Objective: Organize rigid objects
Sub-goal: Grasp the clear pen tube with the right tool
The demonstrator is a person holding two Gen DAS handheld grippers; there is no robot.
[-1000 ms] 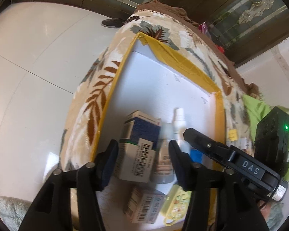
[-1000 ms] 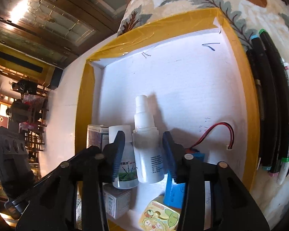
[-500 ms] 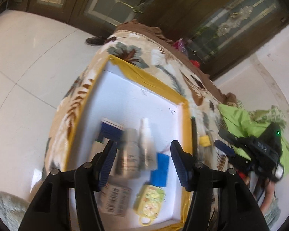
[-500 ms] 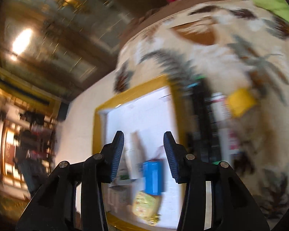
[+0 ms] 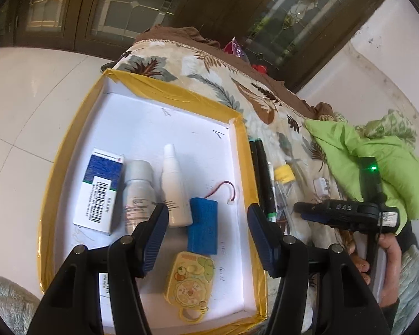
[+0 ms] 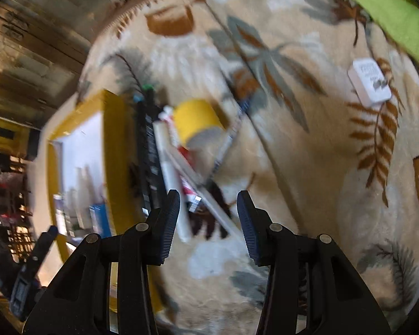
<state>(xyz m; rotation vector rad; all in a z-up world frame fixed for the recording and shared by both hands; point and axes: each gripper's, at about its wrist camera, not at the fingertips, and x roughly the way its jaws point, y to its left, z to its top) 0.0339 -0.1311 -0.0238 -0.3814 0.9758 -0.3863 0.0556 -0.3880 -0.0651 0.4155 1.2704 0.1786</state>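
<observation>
A white tray with a yellow taped rim lies on a leaf-patterned blanket. In it lie a blue and white box, a grey bottle, a white spray bottle, a blue battery pack with a red wire, and a yellow cartoon case. My left gripper is open and empty above the tray's near end. My right gripper is open and empty over the blanket, above loose pens and a yellow-capped item; it also shows in the left wrist view.
Black markers lie along the tray's right rim. A small white box sits on the blanket further right. A green cloth lies at the far right. White tiled floor is left of the tray.
Both grippers pulled back from the tray. The right gripper let go of the white spray bottle and swung right over the loose pens. The left gripper rose, showing the whole tray.
</observation>
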